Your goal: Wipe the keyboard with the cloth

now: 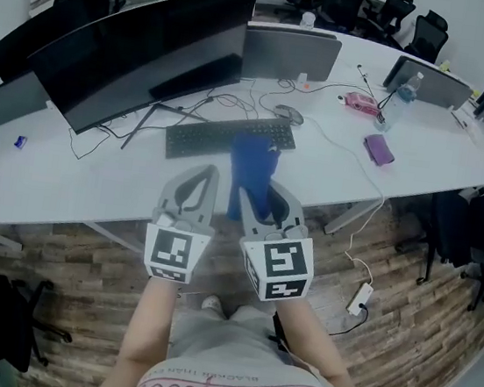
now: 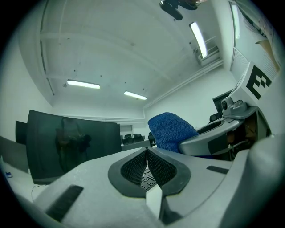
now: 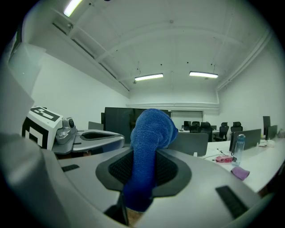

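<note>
A black keyboard (image 1: 218, 136) lies on the white desk (image 1: 92, 186) in front of a large dark monitor (image 1: 137, 50). My right gripper (image 1: 259, 201) is shut on a blue cloth (image 1: 252, 172), which stands up out of its jaws (image 3: 149, 142) and hangs over the keyboard's near right part in the head view. My left gripper (image 1: 199, 193) hovers beside it on the left, shut with nothing in it; its pads (image 2: 133, 167) meet. Both grippers hover over the desk's front edge. The cloth (image 2: 171, 131) also shows in the left gripper view.
A mouse (image 1: 288, 113) and cables lie behind the keyboard. A second monitor (image 1: 291, 55) stands to the right. Farther right sit a purple object (image 1: 378, 149), a water bottle (image 1: 403, 93) and a pink item (image 1: 358, 102). Office chairs stand at the far back.
</note>
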